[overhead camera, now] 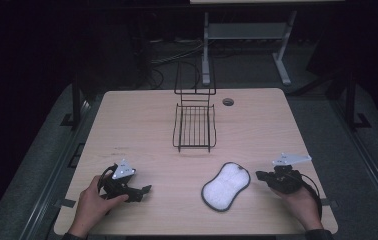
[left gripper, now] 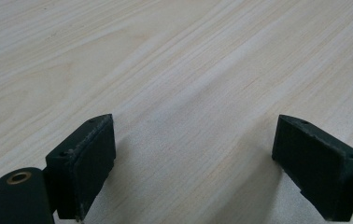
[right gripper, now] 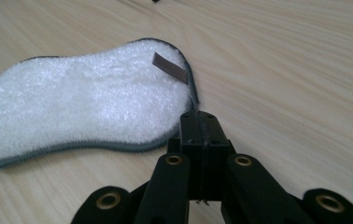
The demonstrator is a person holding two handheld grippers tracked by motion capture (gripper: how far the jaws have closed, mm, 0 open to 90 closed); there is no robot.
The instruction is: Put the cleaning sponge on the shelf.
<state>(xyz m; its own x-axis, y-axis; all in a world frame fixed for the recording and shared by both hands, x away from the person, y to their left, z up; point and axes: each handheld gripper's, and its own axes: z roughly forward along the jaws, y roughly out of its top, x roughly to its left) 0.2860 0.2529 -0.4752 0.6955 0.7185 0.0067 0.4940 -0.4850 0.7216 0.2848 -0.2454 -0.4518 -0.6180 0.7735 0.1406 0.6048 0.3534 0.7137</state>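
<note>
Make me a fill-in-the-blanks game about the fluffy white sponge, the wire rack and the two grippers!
1. The left gripper has its jaws ____ over bare wood.
2. The right gripper has its jaws ____, right at the edge of the white sponge.
3. The black wire rack has ____ inside it.
4. On the table, the sponge lies nearer the ____ gripper.

Missing words: open; shut; nothing; right

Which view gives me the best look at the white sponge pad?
The right gripper view: the sponge pad sits close, showing its grey edging and brown tag. The high view shows its whole outline, small, on the table. The left gripper view faces bare wood.
</note>
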